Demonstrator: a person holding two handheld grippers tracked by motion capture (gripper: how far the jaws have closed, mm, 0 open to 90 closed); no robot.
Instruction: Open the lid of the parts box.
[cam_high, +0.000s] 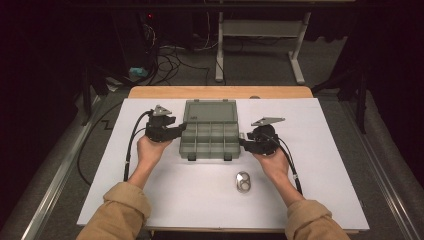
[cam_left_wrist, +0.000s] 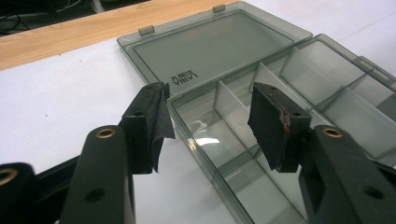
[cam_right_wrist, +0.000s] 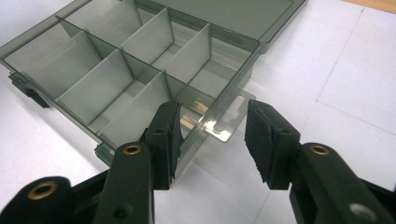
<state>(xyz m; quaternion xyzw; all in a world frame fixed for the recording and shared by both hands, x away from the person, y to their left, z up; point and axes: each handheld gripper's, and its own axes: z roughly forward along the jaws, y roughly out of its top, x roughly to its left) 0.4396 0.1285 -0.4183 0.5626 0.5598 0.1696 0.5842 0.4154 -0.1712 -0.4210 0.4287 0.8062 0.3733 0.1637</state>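
Observation:
A smoky grey see-through compartment box (cam_high: 210, 139) lies open on the white sheet, its lid (cam_high: 210, 111) flat behind it. My left gripper (cam_high: 181, 129) is at the box's left side. In the left gripper view it (cam_left_wrist: 210, 126) stands open astride the left wall (cam_left_wrist: 187, 122) near the hinge corner, one pad outside and one over an empty compartment, neither pressing. My right gripper (cam_high: 242, 142) is at the box's right side. In the right gripper view it (cam_right_wrist: 212, 140) is open around the clear hang tab (cam_right_wrist: 229, 123), with gaps on both sides.
A small silvery oval metal object (cam_high: 243, 182) lies on the white sheet (cam_high: 325, 165) in front of the box, near the right forearm. The wooden table edge (cam_high: 220, 92) runs behind the lid. Cables and a desk frame sit on the floor beyond.

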